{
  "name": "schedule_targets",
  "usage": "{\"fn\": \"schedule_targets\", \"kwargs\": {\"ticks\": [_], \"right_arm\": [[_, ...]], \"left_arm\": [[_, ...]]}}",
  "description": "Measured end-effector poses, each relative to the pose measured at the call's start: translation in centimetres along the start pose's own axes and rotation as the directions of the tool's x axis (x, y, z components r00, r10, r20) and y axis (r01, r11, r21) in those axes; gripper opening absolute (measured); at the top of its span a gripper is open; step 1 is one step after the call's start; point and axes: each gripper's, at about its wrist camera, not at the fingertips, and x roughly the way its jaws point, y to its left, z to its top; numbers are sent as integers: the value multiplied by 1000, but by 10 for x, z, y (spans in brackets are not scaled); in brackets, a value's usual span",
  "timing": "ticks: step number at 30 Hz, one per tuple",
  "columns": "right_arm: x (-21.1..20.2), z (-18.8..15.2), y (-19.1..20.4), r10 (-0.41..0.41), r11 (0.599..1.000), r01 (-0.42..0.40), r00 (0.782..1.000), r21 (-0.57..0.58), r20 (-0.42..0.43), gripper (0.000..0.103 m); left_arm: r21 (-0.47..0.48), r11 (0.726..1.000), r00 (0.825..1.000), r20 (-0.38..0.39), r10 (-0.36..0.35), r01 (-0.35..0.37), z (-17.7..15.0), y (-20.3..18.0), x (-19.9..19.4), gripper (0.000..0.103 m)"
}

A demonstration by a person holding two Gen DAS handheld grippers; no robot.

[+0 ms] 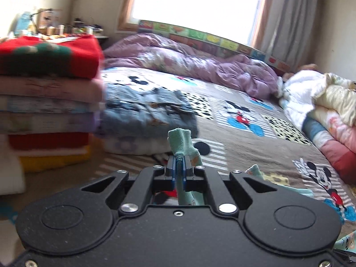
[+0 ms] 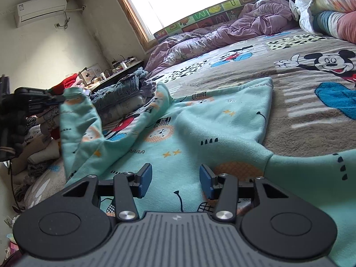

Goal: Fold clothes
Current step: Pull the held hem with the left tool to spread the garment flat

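Grey-brown fleece w/ cartoon mice covers the bed (image 2: 289,120); bright window (image 1: 195,4) behind, rumpled purple duvet (image 1: 189,60) under it, tall stack of folded clothes (image 1: 49,93) at the left edge, folded jeans (image 1: 151,111) next to it. The mint printed top (image 2: 200,129) lies spread on the bed right under the right claw (image 2: 175,182), one sleeve lifted off to the left. Left claw (image 1: 179,166) is clamped tight on that sleeve's cuff, held up in the air. Right claw sits about half open just above the fabric, nothing pinched; can't tell if the tips touch the cloth.
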Motion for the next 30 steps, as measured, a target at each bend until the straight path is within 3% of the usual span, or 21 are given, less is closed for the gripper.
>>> {"fn": "schedule_targets", "kwargs": {"ticks": [13,25,30], "right_arm": [[2,0,-1,-12,1000,12,1000,6,-6,49],[3,0,-3,-19,1000,19,1000,7,-14,49],[3,0,-3,-20,1000,20,1000,6,-20,49]], "left_arm": [[-60,990,991,-24,129,-130,-26,67,-40,3],[-122,972,974,-130,187,-203,-72,112,-14,3],[-102,967,961,-176,214,-234,-93,124,5,4]]}}
